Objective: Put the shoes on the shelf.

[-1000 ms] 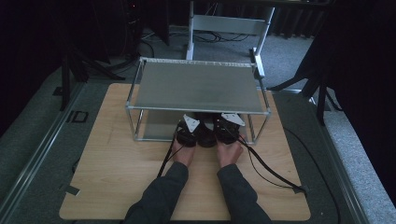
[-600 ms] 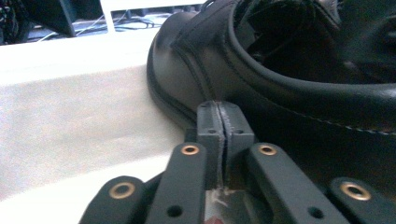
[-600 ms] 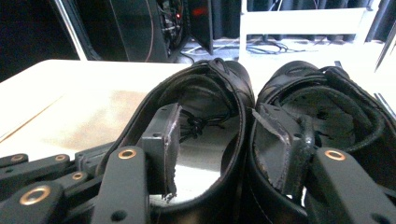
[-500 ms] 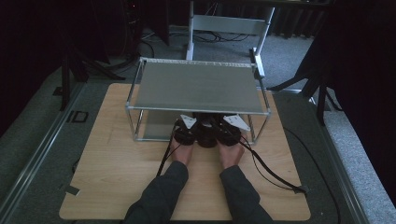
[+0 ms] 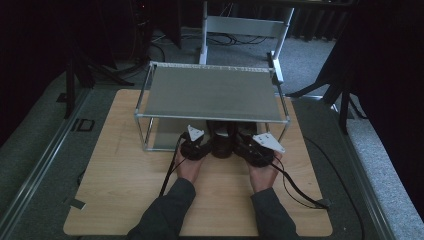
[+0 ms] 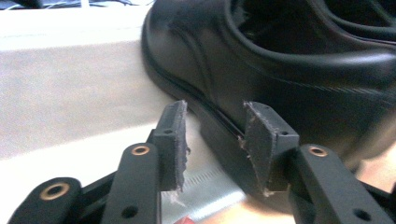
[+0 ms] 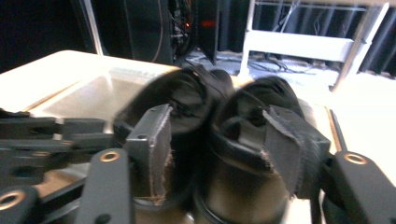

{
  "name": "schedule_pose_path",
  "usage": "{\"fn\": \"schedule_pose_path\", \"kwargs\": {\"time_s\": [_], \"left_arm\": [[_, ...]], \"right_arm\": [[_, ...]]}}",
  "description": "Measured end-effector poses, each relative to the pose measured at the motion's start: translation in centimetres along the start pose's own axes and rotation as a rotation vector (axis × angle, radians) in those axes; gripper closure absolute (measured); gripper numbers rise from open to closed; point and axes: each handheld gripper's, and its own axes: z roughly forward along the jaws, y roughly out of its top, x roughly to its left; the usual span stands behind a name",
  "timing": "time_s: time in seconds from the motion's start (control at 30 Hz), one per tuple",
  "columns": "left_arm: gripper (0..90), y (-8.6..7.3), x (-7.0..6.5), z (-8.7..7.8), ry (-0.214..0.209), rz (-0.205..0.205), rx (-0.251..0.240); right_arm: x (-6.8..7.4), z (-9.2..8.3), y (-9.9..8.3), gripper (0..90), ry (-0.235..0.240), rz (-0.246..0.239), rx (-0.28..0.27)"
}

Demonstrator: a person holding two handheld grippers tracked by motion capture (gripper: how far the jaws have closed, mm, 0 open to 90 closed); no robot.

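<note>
Straddling one shoe's (image 6: 289, 70) heel, the left hand-held gripper (image 6: 215, 140) gapes (right view: a pair).

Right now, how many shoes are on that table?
2. A black pair stands side by side under the metal shelf: the left shoe and the right shoe.

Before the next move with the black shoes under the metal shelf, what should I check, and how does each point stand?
1. Left tongs released from the black leather shoes: ok, jaws just opened, heel between the pads.
2. Right tongs released: ok, jaws just opened.
3. Shoes side by side: ok.
4. Shoes fully under the grey metal shelf: not ok, heels stick out in front.
5. Cables clear of the shoes: cannot tell.
</note>
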Motion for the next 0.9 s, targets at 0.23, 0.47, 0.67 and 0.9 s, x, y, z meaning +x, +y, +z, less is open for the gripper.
{"fn": "schedule_pose_path", "kwargs": {"time_s": [0.23, 0.47, 0.67, 0.9], "left_arm": [[51.0, -1.1, -0.8, -1.3, -0.043, 0.017, 0.002], [46.3, -2.1, -2.1, -0.8, -0.069, 0.060, 0.052], [45.0, -2.2, -2.6, -0.4, -0.069, 0.070, 0.057], [49.4, -1.9, -2.7, 0.1, -0.050, 0.067, 0.059]], "right_arm": [[-1.5, -0.5, -1.3, 34.6, -0.021, -0.001, 0.075], [-1.9, 0.2, -2.0, 28.1, -0.016, 0.011, 0.148], [-2.0, 2.2, -2.8, 27.1, -0.016, 0.044, 0.212], [-1.9, 2.5, -3.1, 28.2, -0.020, 0.043, 0.223]]}}
